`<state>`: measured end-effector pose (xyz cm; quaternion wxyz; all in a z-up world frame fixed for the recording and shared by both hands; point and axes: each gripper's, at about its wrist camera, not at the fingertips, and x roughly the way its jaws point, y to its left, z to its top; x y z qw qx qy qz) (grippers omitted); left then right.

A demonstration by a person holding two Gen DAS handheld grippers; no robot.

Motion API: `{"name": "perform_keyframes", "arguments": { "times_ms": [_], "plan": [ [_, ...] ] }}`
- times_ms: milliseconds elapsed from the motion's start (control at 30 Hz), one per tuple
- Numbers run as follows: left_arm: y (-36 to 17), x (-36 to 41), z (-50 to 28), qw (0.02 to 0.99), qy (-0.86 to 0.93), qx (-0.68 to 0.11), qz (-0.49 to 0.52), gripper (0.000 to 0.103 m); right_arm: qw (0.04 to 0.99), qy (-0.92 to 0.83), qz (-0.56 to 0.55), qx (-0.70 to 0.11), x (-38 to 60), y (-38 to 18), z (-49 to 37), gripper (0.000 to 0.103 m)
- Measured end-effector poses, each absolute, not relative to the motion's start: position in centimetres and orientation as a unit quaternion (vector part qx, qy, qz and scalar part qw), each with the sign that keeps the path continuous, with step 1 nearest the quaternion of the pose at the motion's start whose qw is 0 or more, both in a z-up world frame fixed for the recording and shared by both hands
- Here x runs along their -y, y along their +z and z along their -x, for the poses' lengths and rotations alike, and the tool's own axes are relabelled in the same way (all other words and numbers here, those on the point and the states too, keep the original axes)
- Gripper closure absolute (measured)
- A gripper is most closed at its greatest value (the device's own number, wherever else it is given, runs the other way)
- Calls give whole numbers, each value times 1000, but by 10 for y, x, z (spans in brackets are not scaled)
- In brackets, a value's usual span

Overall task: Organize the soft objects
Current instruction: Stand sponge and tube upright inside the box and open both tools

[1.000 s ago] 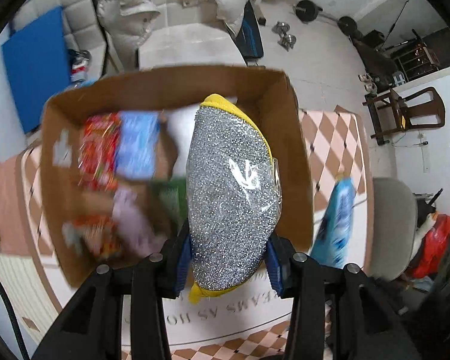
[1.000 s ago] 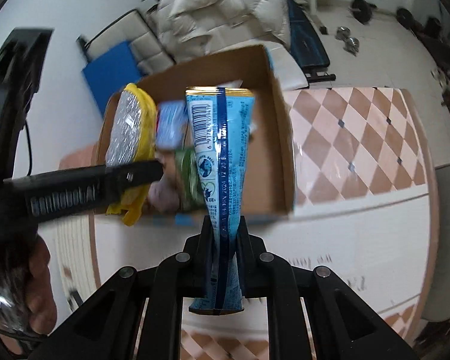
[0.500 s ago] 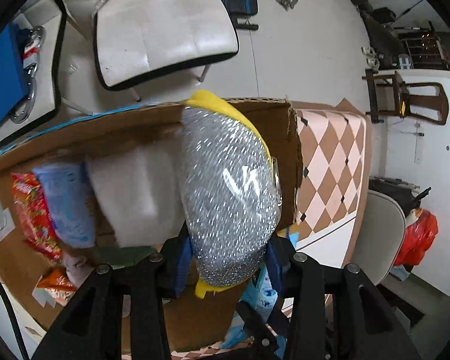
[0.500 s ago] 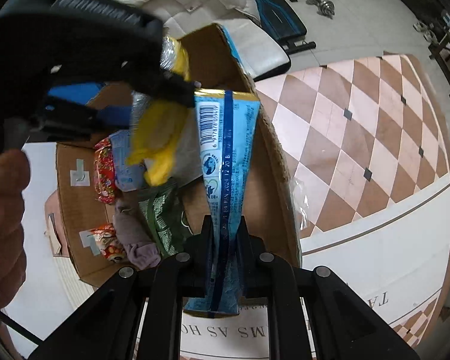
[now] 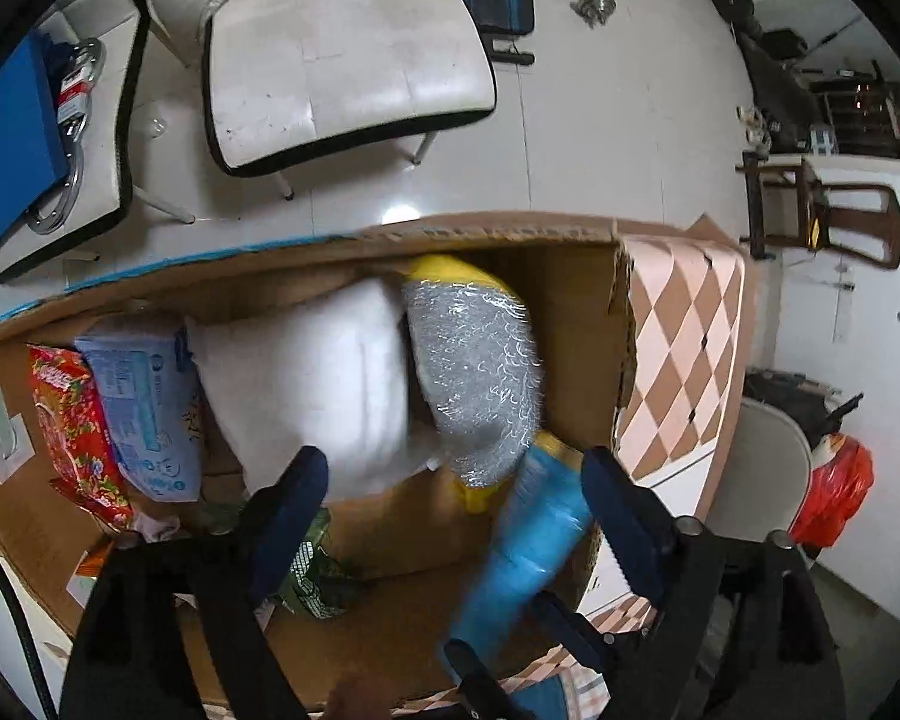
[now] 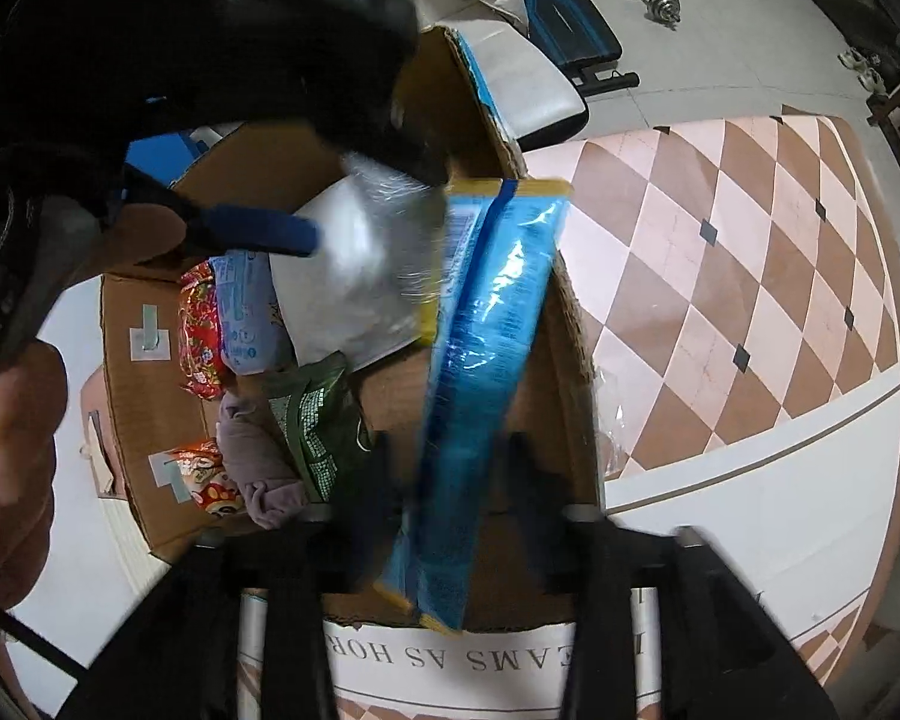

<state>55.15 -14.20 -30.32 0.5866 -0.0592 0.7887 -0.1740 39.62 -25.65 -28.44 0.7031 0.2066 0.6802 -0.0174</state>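
Now, release step: left gripper [image 5: 450,480] opening, its silver-and-yellow wrapped scouring sponge [image 5: 474,360] free beyond the fingers inside the brown cardboard box [image 5: 576,324]; right gripper [image 6: 450,480] opening around the blue plastic packet [image 6: 486,360]; both should withdraw next.

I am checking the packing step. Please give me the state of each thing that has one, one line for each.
Cardboard box: open on top, partly filled.
Silver sponge: released, inside the box.
Blue packet: tilted between the right jaws, over the box.
Left gripper: opening, nothing between its jaws.
Right gripper: opening, pads off the packet.
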Motion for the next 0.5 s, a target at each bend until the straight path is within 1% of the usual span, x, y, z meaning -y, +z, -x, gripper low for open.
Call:
{"name": "perform_keyframes", "arguments": {
  "times_ms": [33,100,200,233,300,367,400,433,467,500],
  "plan": [
    [-302,140,-552,588,-172,-788,59,16,703,-15,-208,-680,256,-284,-396,47],
    [-297,135,-550,595,-168,-784,53,14,704,-17,-209,-679,257,-281,-396,45],
    [-288,129,-543,606,-165,-777,37,14,705,-15,-212,-677,257,-278,-395,45],
    [-285,127,-541,610,-165,-775,34,12,706,-15,-210,-677,257,-276,-394,44],
    [-278,119,-532,621,-164,-766,31,5,707,-14,-200,-678,256,-274,-391,43],
    [-271,109,-521,637,-158,-754,29,4,710,-14,-189,-678,254,-271,-388,36],
    [-267,103,-514,645,-155,-747,30,3,712,-16,-180,-679,254,-269,-385,29],
    [-263,95,-506,654,-152,-740,31,3,714,-17,-169,-680,253,-267,-383,25],
    [-258,86,-496,667,-144,-731,28,3,716,-19,-159,-680,252,-265,-381,23],
    [-254,78,-486,677,-137,-722,27,3,718,-22,-145,-681,250,-264,-379,18]
  ]
}}
